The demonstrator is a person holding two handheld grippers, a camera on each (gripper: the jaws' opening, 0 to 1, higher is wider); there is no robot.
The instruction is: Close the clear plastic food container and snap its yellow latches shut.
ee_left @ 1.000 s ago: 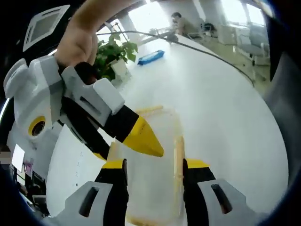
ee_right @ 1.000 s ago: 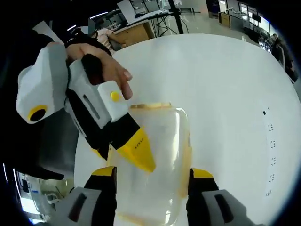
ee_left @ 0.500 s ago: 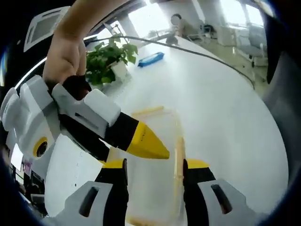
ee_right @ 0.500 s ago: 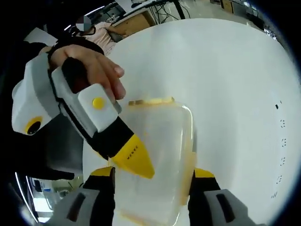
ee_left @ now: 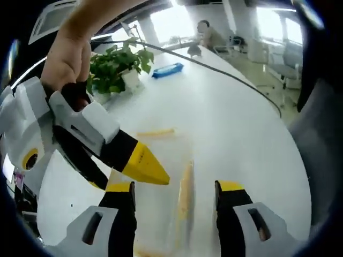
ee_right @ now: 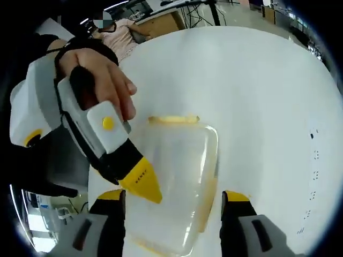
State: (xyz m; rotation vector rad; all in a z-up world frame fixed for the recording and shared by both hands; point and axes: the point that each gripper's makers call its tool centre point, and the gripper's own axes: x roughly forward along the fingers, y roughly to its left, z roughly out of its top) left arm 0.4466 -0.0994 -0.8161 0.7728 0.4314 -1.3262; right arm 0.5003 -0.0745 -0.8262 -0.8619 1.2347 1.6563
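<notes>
The clear plastic food container lies on the white round table, lid on top, with a yellow latch at its far end and another yellow latch along its long side. In the right gripper view the right gripper stands with its jaws spread wide to either side of the container, gripping nothing; the left gripper comes in from the left, its yellow tip over the lid, a hand around its handle. In the left gripper view the left gripper has its jaws wide apart, now wider than half a second ago, and the container sits lower and further left between them than before. The right gripper reaches in from the left with its yellow tip pointing down over the container's near corner; it has dropped lower in that view since the earlier frame. Beyond stand a potted plant and a blue object on the table
</notes>
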